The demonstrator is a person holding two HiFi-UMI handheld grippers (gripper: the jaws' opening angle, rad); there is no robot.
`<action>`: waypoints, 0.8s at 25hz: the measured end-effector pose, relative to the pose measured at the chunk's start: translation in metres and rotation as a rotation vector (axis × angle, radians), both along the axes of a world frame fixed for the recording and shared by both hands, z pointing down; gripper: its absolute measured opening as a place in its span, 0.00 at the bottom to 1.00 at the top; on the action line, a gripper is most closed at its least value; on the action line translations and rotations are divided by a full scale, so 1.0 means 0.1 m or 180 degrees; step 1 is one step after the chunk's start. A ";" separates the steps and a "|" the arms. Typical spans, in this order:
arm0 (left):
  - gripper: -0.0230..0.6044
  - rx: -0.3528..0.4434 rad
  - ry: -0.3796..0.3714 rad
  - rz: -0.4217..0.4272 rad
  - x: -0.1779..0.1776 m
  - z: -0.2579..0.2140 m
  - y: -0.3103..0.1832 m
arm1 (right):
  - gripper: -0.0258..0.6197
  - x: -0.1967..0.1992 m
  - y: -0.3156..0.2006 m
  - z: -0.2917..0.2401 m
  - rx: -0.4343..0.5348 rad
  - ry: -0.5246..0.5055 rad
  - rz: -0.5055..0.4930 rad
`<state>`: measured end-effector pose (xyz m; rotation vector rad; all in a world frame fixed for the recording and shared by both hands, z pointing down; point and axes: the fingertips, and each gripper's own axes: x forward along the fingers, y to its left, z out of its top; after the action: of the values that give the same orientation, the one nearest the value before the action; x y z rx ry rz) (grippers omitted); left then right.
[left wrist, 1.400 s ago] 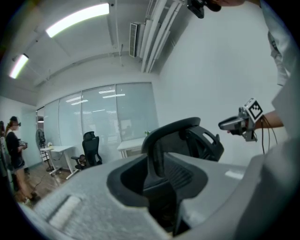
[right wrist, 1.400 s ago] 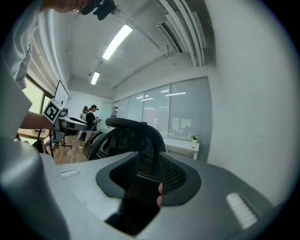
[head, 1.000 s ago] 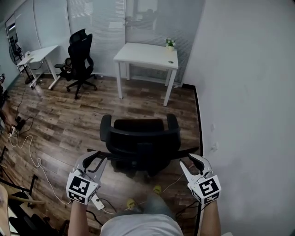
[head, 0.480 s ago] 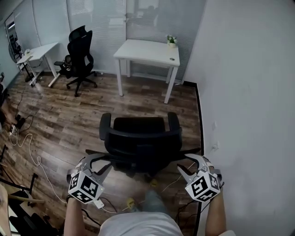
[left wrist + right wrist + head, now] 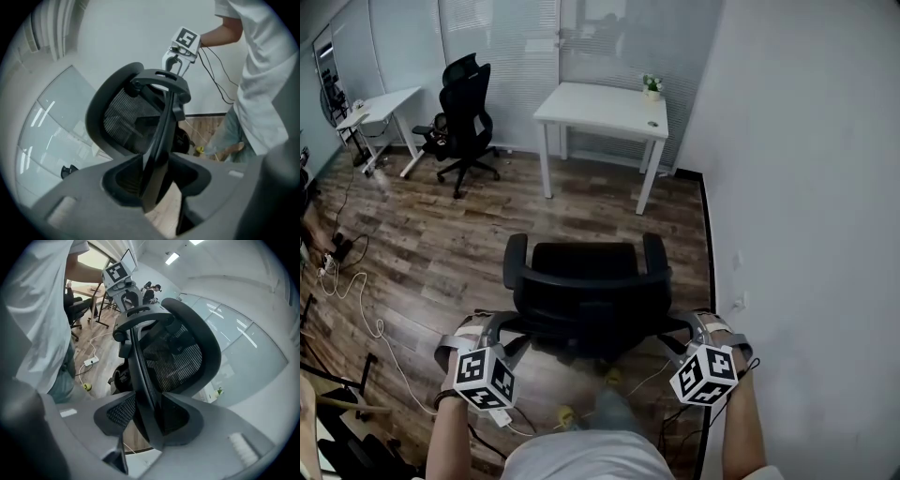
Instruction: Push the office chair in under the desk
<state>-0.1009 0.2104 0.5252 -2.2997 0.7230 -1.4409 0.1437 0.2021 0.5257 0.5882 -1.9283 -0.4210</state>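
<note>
While both forearms are reaching forward at about the same height, the left gripper (image 5: 497, 326) and the right gripper (image 5: 694, 325) are straddling the two side edges of the chair's (image 5: 586, 291) backrest from behind. The left jaws are spreading right now, with the black rim running between them and a gap on either side (no squeeze there). The right jaws are standing wide, the rim between them too, pads off it. Each cube is showing square black-and-white markers up at the head camera. The forearms are bare, and thin cords are hanging from the right gripper.

The chair is sitting mid-room with its seat facing the desk (image 5: 595, 105), well apart from it, brown planks of floor (image 5: 441, 244) lying between the two. The desk is white and is standing against the blinds at the far end, with a small plant (image 5: 651, 86) sitting at its right rear corner. The wall (image 5: 806, 187) is running close along the chair's right side. Over on the left, a far chair (image 5: 467, 112) is parked beside a side desk (image 5: 382, 105). Cables (image 5: 352, 291) are snaking across the planks at the left, and a white power strip (image 5: 499, 415) is lying just by the left cube.
</note>
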 end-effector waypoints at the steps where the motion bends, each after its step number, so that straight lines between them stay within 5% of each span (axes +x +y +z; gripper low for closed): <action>1: 0.31 -0.0020 -0.0049 0.0037 0.01 0.03 -0.01 | 0.29 0.00 0.00 0.00 0.0004 0.0000 -0.0019; 8: 0.31 -0.0082 -0.0397 0.0181 0.06 0.18 -0.10 | 0.29 0.00 -0.03 0.04 -0.0114 0.0195 -0.0168; 14: 0.29 -0.0158 -0.0438 0.0283 0.07 0.18 -0.12 | 0.28 -0.03 -0.12 0.21 -0.0175 0.0591 -0.0276; 20: 0.30 -0.0092 -0.0405 0.0307 0.07 0.19 -0.19 | 0.29 -0.05 -0.18 0.22 -0.0165 0.0509 -0.0275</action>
<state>-0.0942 0.1914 0.5440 -2.2081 0.5504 -1.5459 0.1387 0.1840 0.5473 0.4258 -1.8101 -0.4576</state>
